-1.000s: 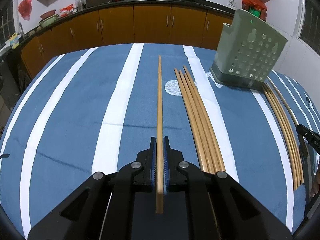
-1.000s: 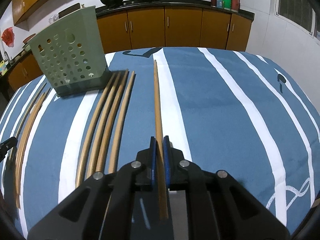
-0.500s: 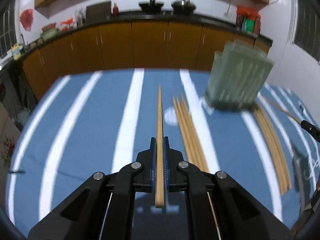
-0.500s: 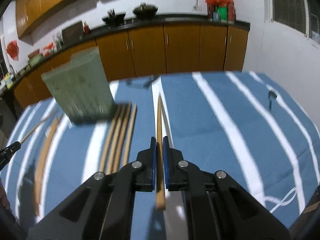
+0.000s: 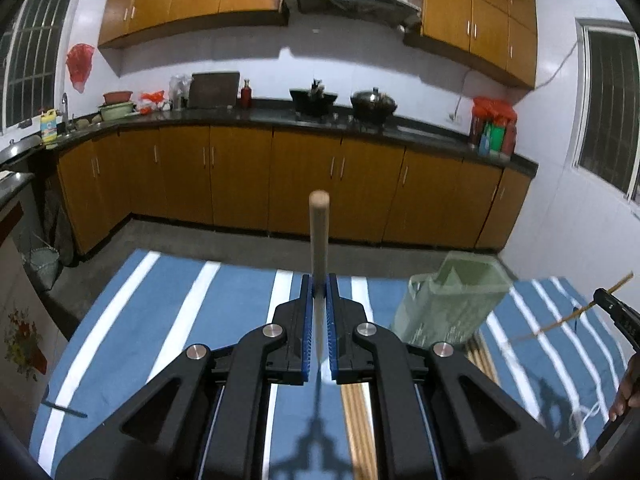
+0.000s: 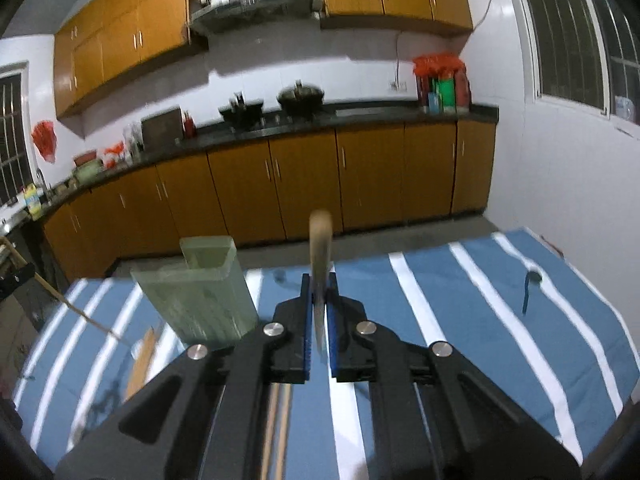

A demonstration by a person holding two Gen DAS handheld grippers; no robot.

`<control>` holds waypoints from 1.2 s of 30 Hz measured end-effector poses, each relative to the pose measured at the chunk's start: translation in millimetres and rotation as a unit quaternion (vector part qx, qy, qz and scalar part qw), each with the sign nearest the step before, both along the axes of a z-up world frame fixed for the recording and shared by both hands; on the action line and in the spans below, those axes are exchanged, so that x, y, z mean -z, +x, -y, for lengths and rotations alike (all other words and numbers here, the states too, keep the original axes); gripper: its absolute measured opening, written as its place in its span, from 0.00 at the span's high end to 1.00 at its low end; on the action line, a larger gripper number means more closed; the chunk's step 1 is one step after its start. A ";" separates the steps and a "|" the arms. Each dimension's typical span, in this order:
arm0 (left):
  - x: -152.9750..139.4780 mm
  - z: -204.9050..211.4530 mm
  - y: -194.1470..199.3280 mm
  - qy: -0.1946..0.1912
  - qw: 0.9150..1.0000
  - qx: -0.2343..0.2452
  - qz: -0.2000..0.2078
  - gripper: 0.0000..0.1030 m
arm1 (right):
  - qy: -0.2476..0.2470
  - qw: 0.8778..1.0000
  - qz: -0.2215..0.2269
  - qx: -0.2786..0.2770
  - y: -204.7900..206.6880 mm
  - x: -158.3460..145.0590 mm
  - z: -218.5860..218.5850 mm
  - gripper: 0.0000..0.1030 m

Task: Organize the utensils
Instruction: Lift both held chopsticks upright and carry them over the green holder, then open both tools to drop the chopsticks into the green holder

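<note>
left hand-held gripper [image 5: 319, 292]: clenched on a chopstick [image 5: 319, 232], held off the table, left of the green holder
right hand-held gripper [image 6: 319, 292]: clenched on a second chopstick [image 6: 319, 248], held in the air, right of the green holder
green holder [image 5: 450, 304]: upright on the table [image 5: 168, 312], blurred
loose chopsticks [image 5: 362, 424]: flat on the striped cloth beside the green holder's base
kitchen cabinets [image 5: 240, 184]: behind the green holder

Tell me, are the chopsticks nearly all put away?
Not yet. The green holder shows nothing inside. Each claw is shut on one chopstick: left claw holds one, right claw another. More chopsticks lie on the striped cloth, waiting.
</note>
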State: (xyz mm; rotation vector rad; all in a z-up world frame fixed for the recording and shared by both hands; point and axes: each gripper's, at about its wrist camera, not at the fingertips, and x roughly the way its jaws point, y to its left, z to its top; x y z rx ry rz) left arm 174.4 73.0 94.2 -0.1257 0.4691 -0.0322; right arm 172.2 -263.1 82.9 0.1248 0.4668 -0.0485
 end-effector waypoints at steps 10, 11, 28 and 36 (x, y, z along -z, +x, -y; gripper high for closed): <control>-84.1 25.0 -5.6 -0.041 0.992 0.029 0.116 0.93 | 0.047 0.986 0.152 -0.040 -3.9 -112.4 -15.2 0.92; -87.6 30.7 -5.6 -0.044 0.991 0.035 0.124 0.93 | 0.051 0.983 0.169 -0.045 -2.0 -120.6 -20.0 0.92; -29.1 86.9 34.7 -0.042 0.992 0.096 0.067 0.93 | 0.039 0.990 0.123 -0.055 77.2 -53.7 -54.2 0.92; -18.2 78.4 33.6 -0.053 0.993 0.097 0.040 0.83 | 0.033 0.990 0.116 -0.071 56.6 -45.1 -56.1 0.67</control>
